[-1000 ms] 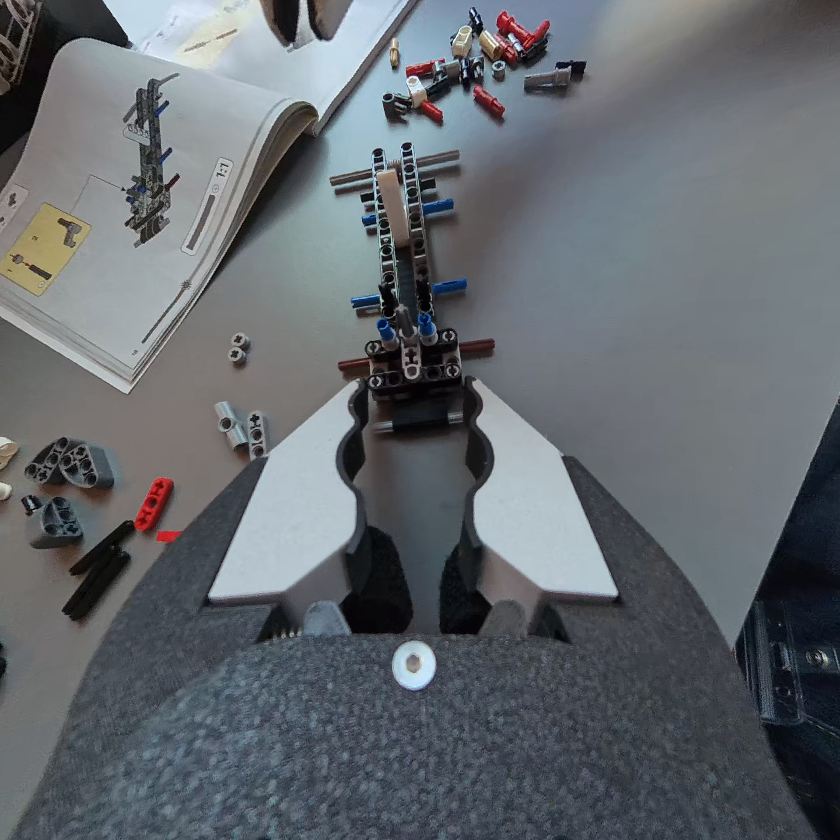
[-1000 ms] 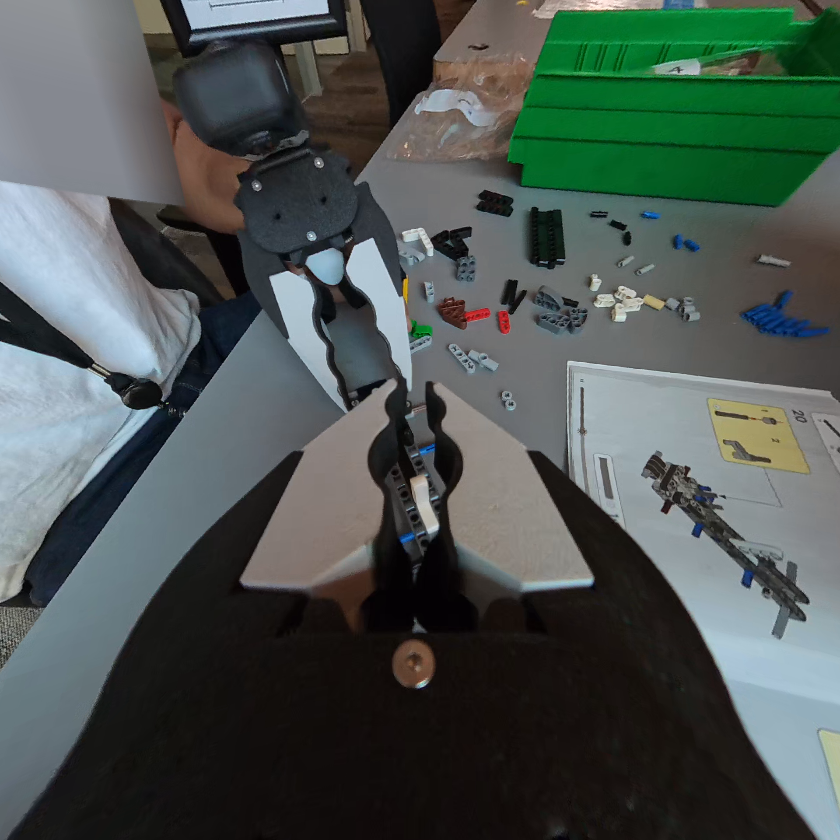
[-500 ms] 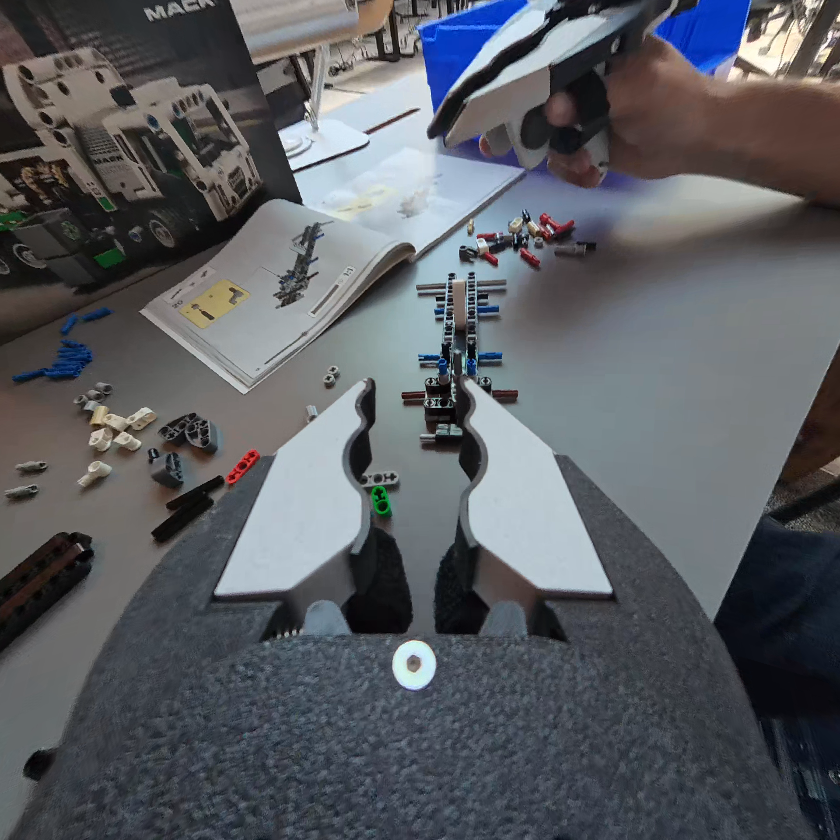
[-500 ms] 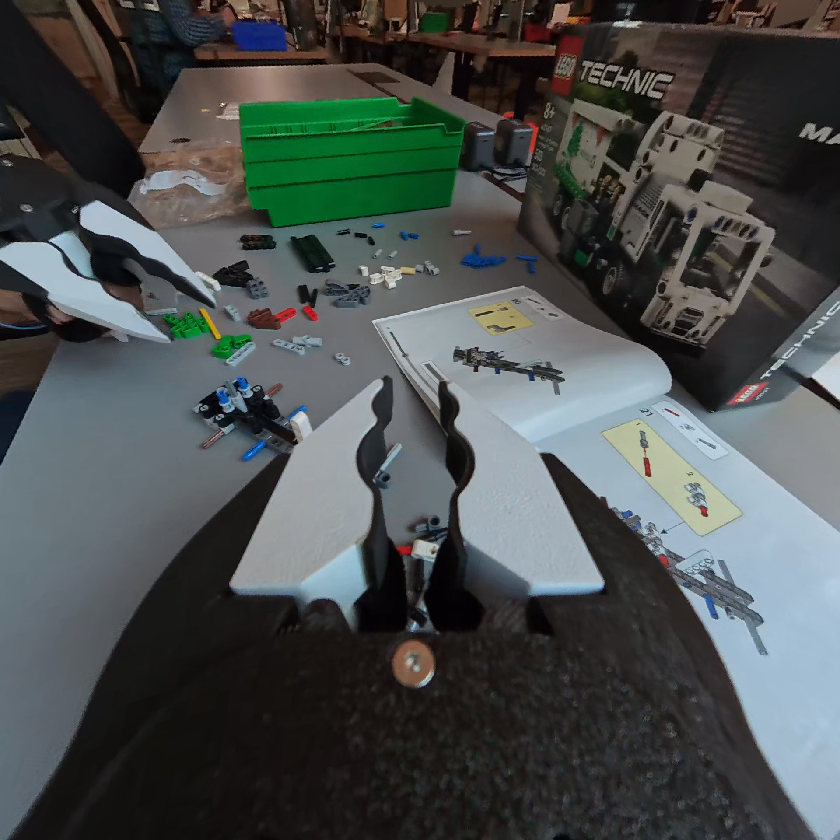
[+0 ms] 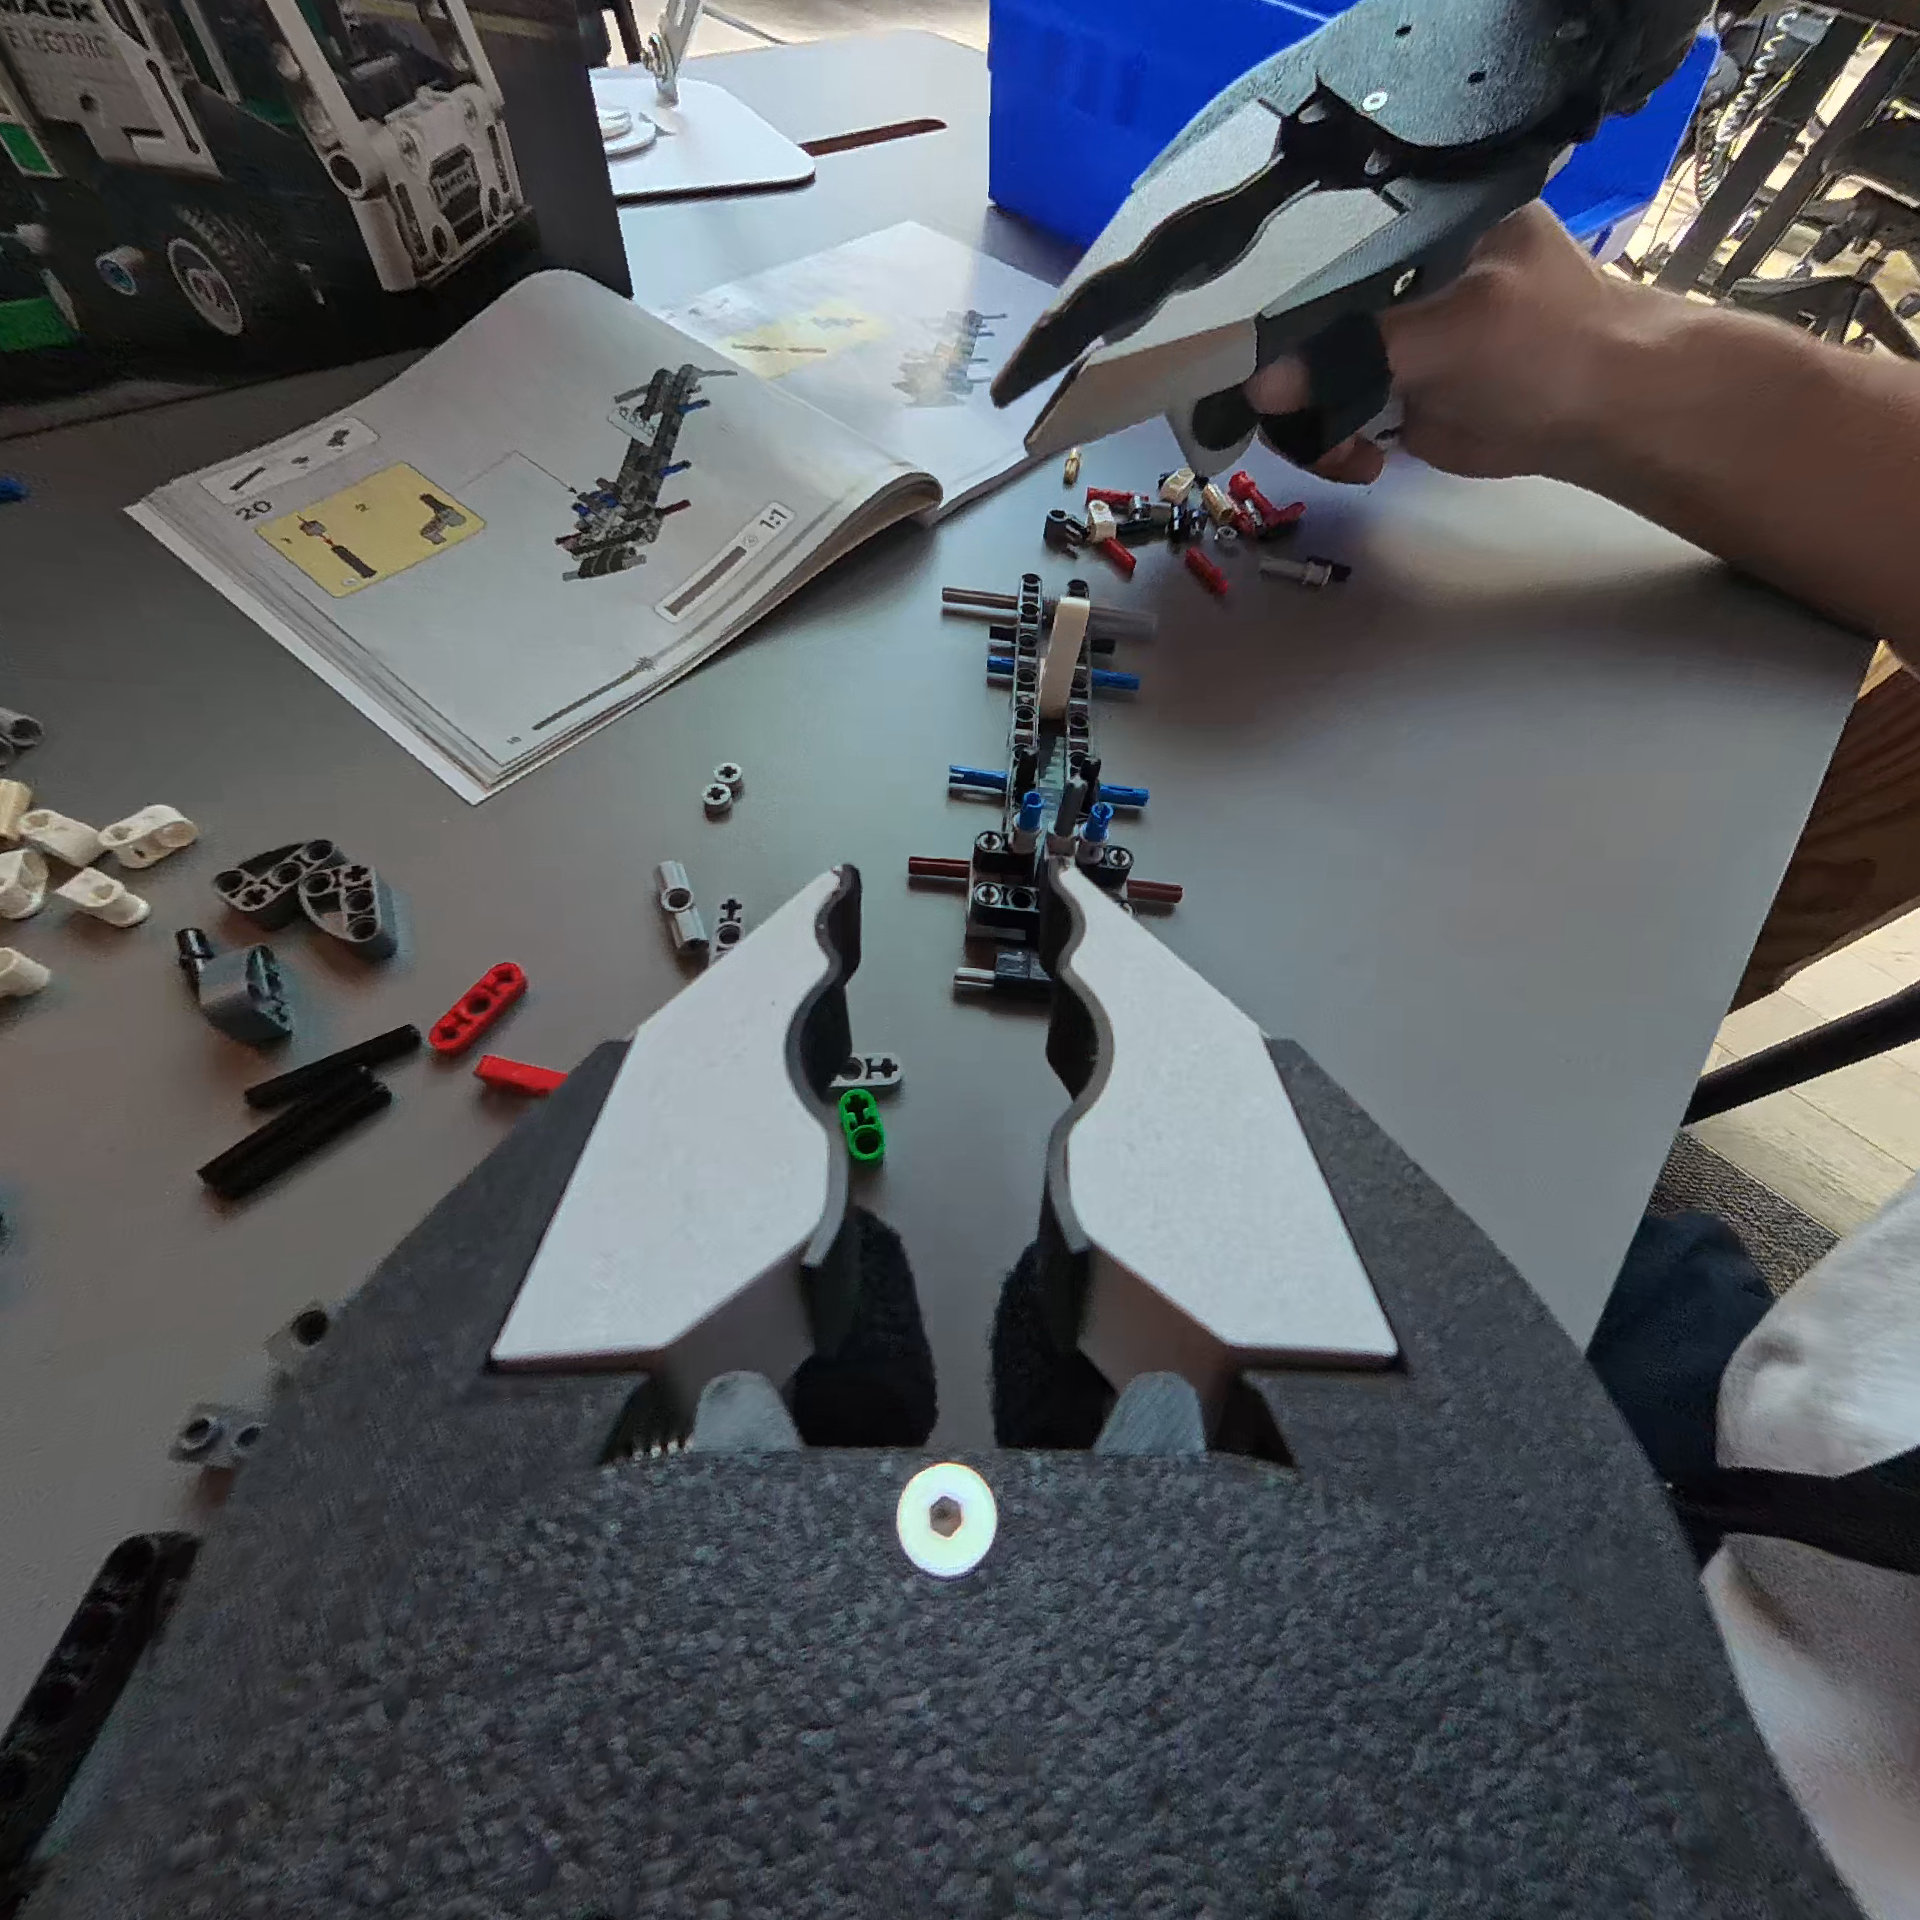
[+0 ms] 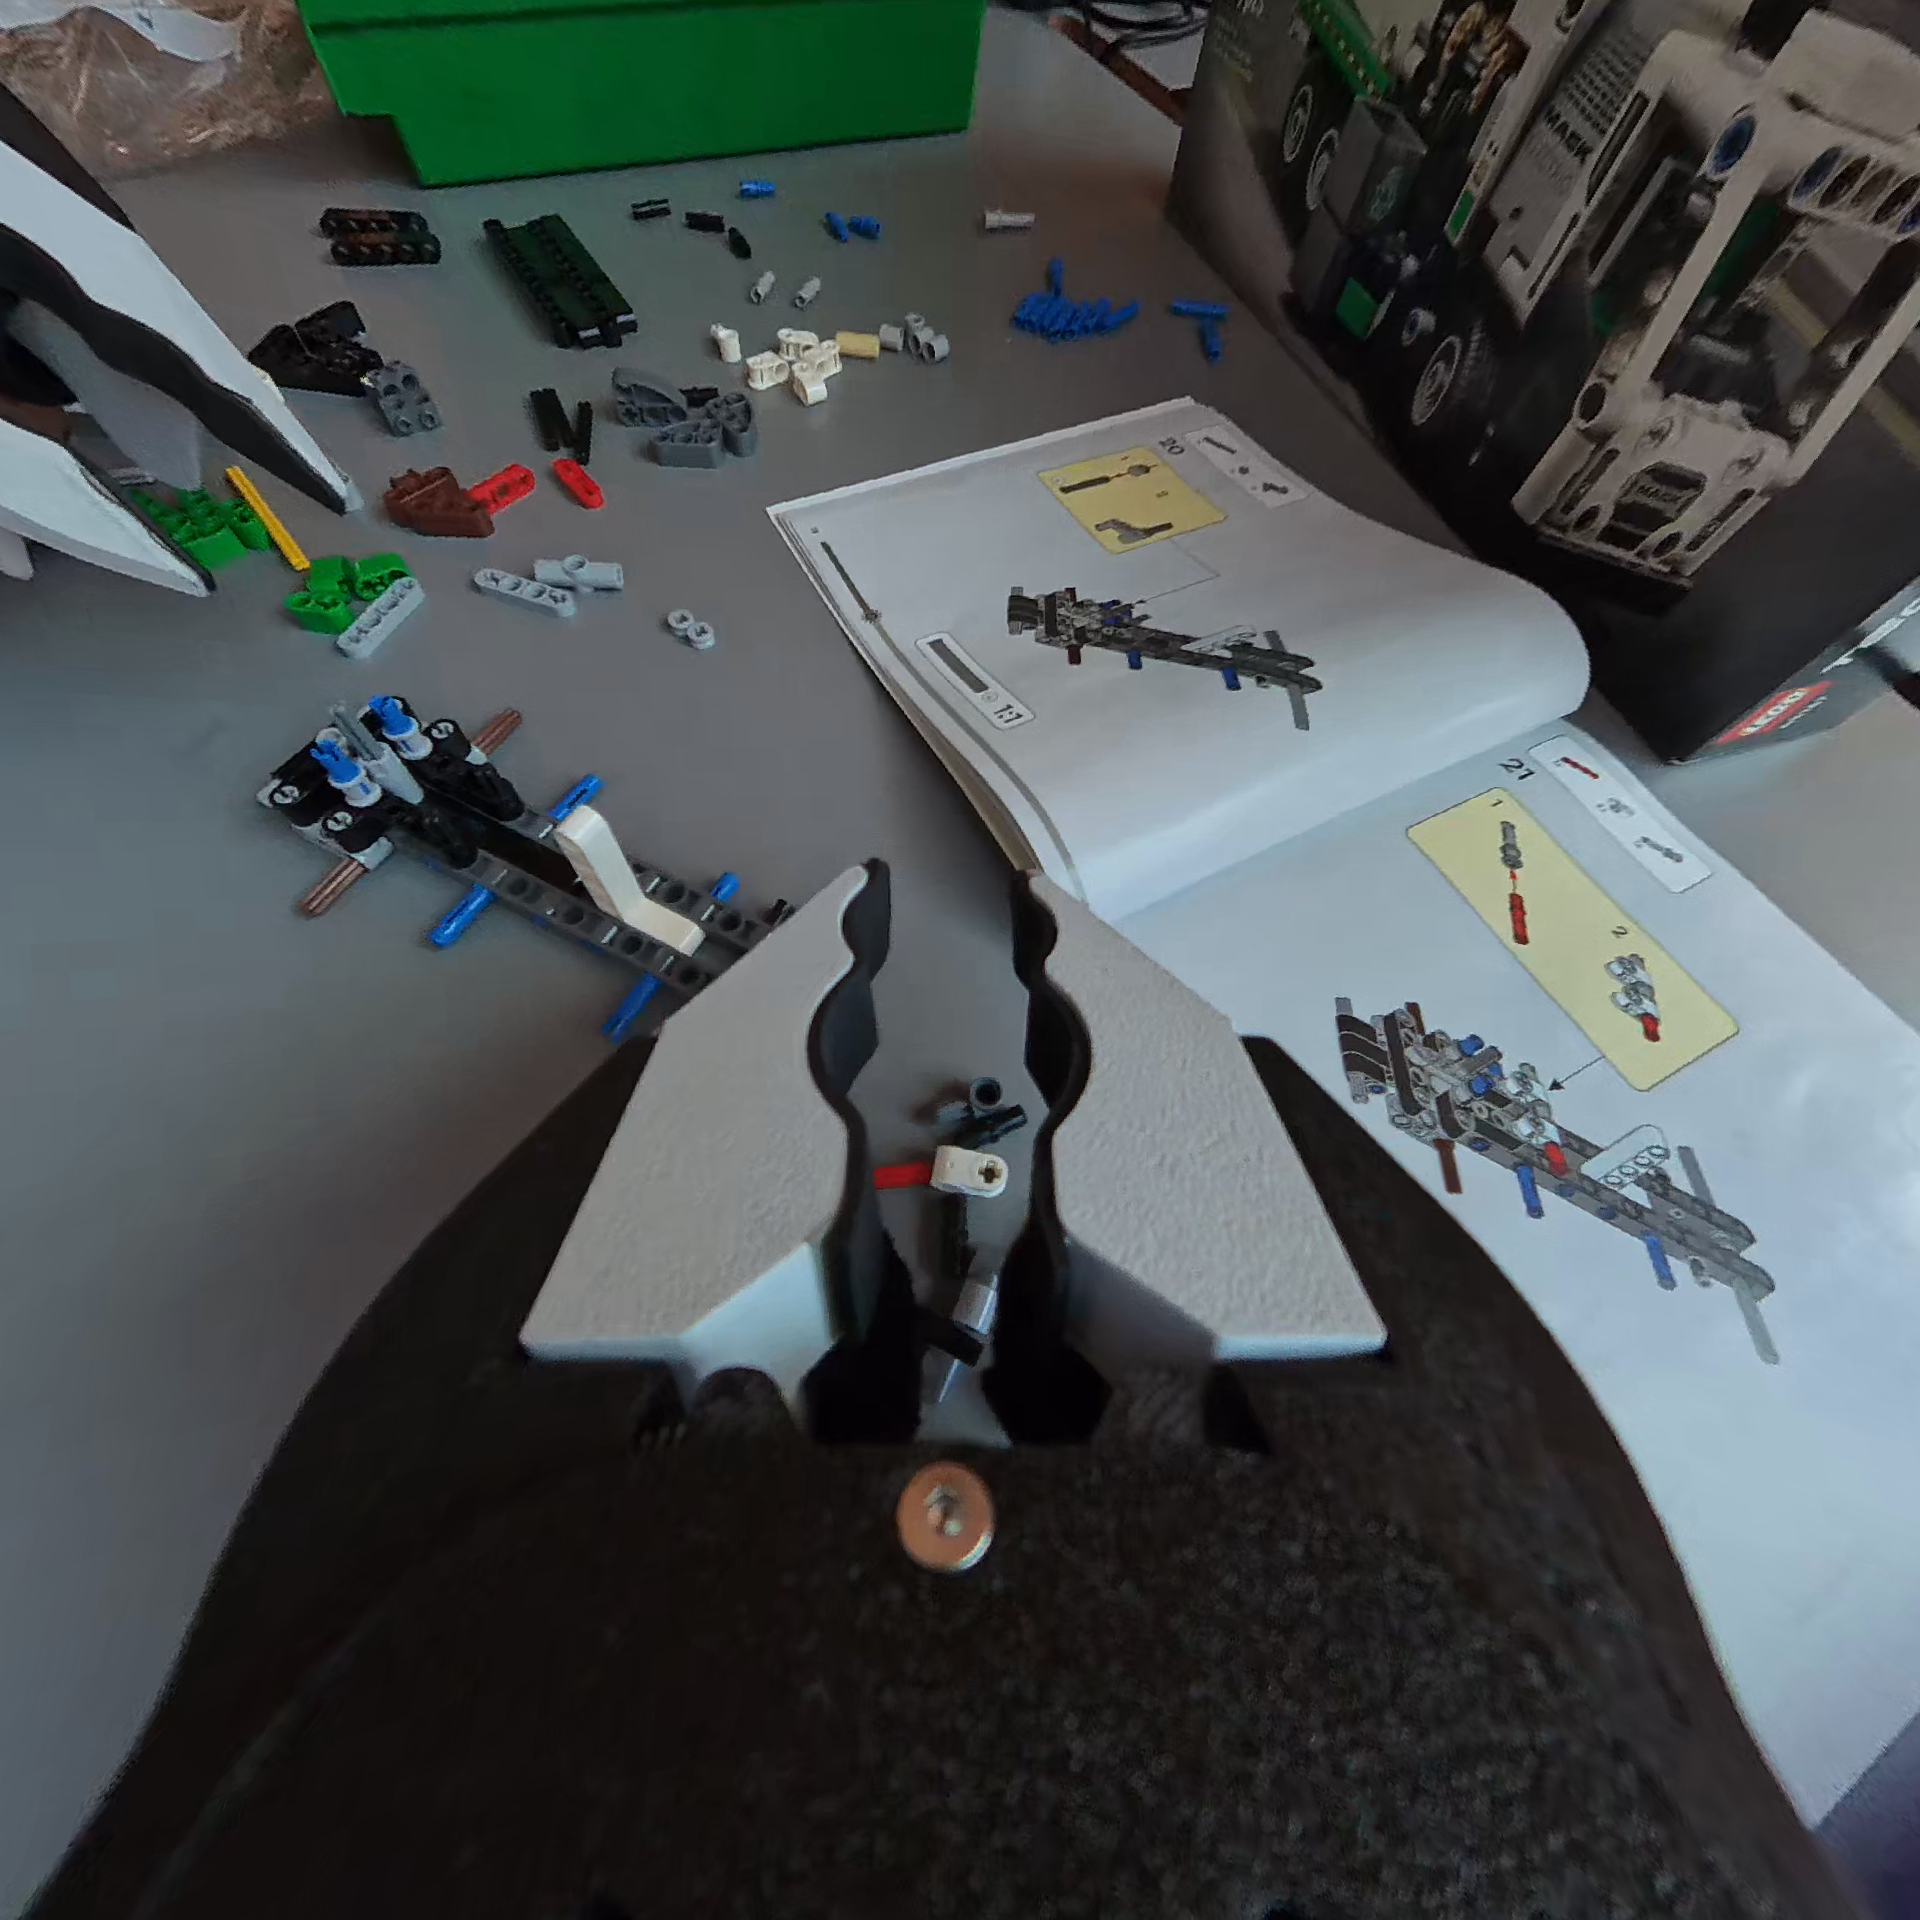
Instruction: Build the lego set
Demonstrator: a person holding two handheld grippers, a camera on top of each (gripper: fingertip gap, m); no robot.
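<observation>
L gripper (image 5: 951,904) low over table, fingers apart | R gripper (image 6: 951,894) raised, tilted down over loose pins (image 6: 966,1169), fingers apart, empty

The grey table (image 5: 1455,831) is viewed obliquely from above by both wrist cameras, from near-opposite sides. Shared by both views: the long grey-and-black partly built beam assembly (image 5: 1049,769) (image 6: 499,852) and the open white instruction booklet (image 5: 540,540) (image 6: 1195,665).

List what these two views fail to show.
- Chassis far end: right wrist view, behind the right claw.
- Chassis near corner: left wrist view, behind the left claw.
- Small parts: right wrist view, partly behind the claw's fingers.
- Green bin: cut off by top edge.
</observation>
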